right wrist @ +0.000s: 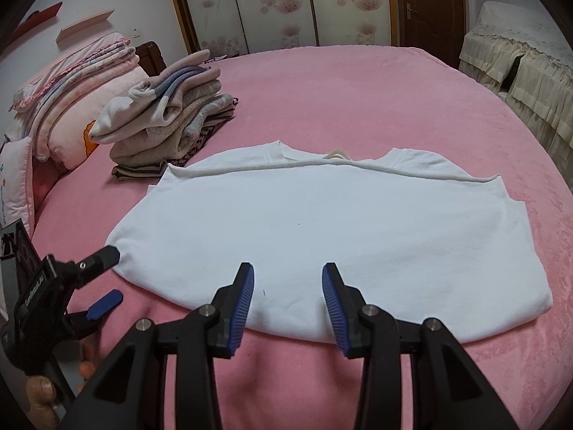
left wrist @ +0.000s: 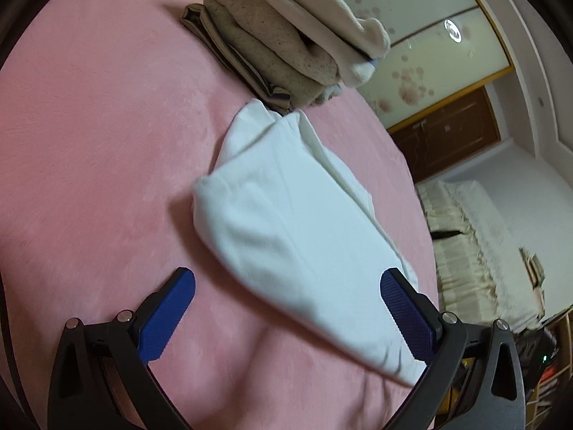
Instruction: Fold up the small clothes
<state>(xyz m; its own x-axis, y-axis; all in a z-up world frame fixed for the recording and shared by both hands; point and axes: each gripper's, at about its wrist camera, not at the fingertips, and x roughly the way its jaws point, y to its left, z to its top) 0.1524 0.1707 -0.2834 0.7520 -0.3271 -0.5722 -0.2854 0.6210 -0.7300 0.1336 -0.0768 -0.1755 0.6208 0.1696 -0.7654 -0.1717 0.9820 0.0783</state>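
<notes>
The white shirt (right wrist: 333, 236) lies folded on the pink bed (right wrist: 358, 86) beside a stack of folded clothes (right wrist: 172, 118). Left gripper (left wrist: 286, 286) and right gripper (right wrist: 288, 279) both stand spread, holding nothing.

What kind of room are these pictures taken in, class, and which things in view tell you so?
Most likely a bedroom. A large bed with a pink cover fills the view, pillows lie at its head, and a wardrobe with sliding floral doors stands behind.
</notes>
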